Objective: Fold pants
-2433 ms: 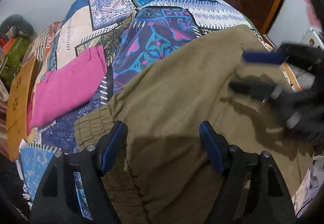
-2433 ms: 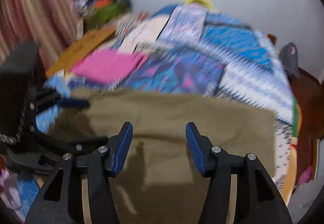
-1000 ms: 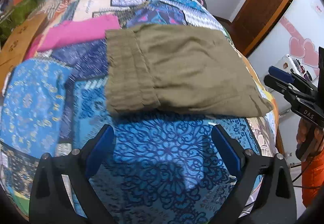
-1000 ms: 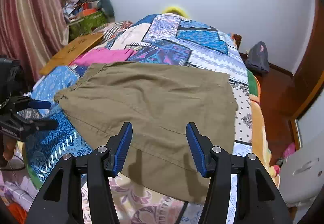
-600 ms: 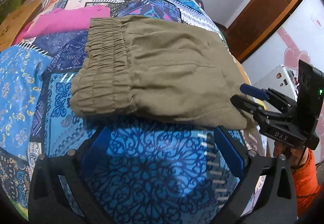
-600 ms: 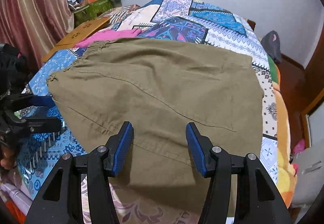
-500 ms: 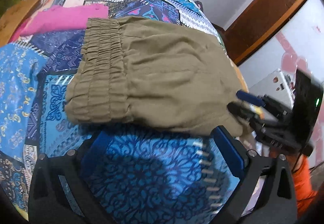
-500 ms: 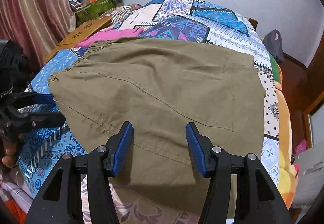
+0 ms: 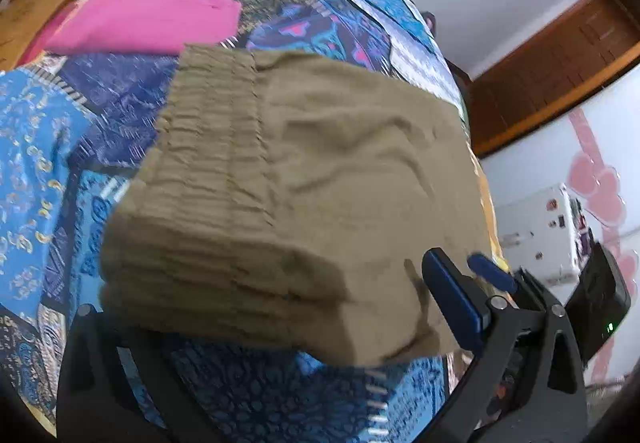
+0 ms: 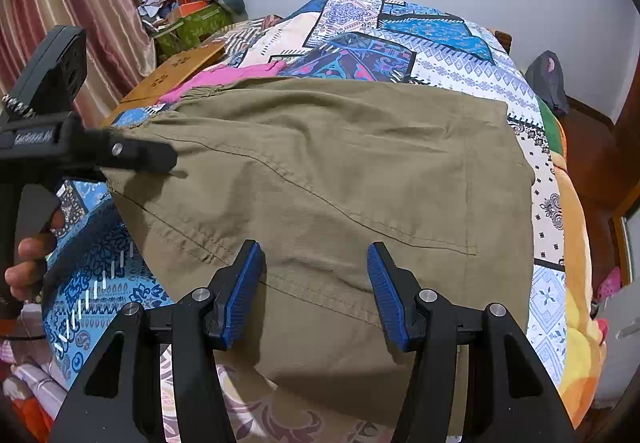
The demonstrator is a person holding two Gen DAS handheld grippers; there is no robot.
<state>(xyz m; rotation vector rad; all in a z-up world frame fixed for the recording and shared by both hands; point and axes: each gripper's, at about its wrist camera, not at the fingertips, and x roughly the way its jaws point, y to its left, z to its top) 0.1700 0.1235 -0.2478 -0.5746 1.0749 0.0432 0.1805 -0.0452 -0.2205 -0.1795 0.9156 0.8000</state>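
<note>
Bed (image 10: 448, 43) under patchwork quilt, olive pants (image 10: 340, 179) lying flat across it, partly folded, elastic waistband (image 9: 200, 147) at the end toward pink garment (image 9: 144, 23). Step judged: grasping near edge for next fold. Left hand-held gripper (image 9: 280, 307) at waistband corner of pants, fingers apart, one finger hidden under cloth. Right hand-held gripper (image 10: 316, 291) over near hem of pants, jaws apart, nothing held. Next: clamp both, lift, carry edge across evenly. No containers in play.
</note>
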